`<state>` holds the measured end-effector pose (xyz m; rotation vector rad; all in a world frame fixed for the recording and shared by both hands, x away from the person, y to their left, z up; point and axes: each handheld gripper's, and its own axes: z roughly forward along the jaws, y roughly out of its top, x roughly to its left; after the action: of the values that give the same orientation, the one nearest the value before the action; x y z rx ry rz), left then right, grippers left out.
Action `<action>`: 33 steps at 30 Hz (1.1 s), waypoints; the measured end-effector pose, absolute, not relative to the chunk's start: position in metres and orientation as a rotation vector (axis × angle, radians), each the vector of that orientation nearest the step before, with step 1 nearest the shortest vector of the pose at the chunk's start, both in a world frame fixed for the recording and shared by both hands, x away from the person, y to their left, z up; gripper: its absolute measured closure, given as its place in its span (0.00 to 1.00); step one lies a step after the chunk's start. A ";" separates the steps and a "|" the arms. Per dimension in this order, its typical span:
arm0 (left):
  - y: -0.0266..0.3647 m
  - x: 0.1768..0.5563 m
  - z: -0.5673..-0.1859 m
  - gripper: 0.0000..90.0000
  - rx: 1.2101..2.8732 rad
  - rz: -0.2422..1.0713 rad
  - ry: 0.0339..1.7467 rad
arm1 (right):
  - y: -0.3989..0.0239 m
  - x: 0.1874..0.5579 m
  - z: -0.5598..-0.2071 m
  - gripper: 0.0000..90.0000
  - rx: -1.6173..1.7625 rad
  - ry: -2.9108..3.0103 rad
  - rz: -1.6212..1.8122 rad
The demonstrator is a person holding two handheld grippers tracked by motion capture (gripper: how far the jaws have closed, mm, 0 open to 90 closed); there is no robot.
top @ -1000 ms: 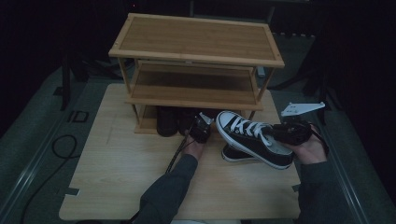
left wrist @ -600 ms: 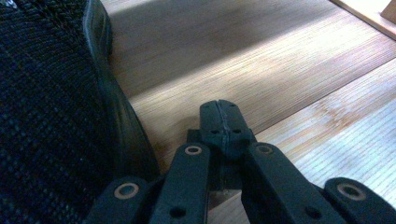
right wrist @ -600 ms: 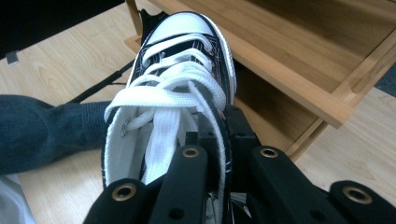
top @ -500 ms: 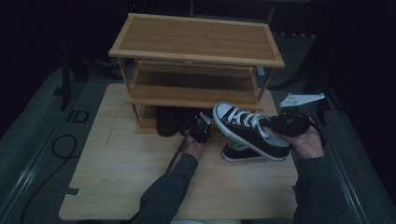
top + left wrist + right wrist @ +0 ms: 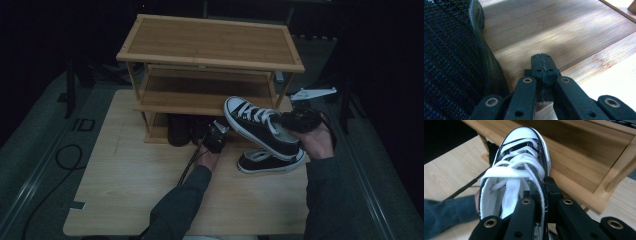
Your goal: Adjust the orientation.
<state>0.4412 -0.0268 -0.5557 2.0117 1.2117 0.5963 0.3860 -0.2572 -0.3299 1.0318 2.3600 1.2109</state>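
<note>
My right gripper [image 5: 295,120] is shut on the side wall of a black-and-white laced sneaker [image 5: 257,127], held off the table with its white toe at the front edge of the wooden shoe rack's [image 5: 210,40] middle shelf. In the right gripper view the jaws [image 5: 544,190] pinch the sneaker [image 5: 524,157] at its collar. Its mate [image 5: 270,161] lies on the table below. My left gripper [image 5: 215,137] rests shut and empty at the rack's bottom shelf, beside a dark shoe [image 5: 451,62]; its closed tips [image 5: 541,62] lie over the wood.
Dark shoes [image 5: 180,129] sit on the rack's bottom shelf. The pale wooden table [image 5: 125,190] stretches toward the person, whose sleeves come in from the bottom. A black cable [image 5: 60,155] loops on the floor at the left.
The right gripper has carried the sneaker up and left, from above its mate toward the rack's middle shelf. The left gripper has stayed put.
</note>
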 end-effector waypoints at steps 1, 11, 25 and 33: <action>-0.027 0.441 -0.556 1.00 2.012 0.595 1.212 | -0.255 0.389 -0.330 0.97 1.043 2.357 1.214; -0.026 0.441 -0.555 1.00 2.014 0.591 1.211 | -0.232 0.405 -0.334 0.97 1.129 2.307 1.229; -0.026 0.441 -0.555 1.00 2.014 0.590 1.209 | -0.208 0.422 -0.336 0.97 1.245 2.242 1.249; -0.026 0.441 -0.555 1.00 2.015 0.590 1.208 | -0.193 0.427 -0.339 0.97 1.277 2.219 1.215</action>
<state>0.4414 -0.0263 -0.5554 2.0149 1.2083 0.5905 0.4267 -0.1930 -0.3386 1.2765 2.2192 1.2151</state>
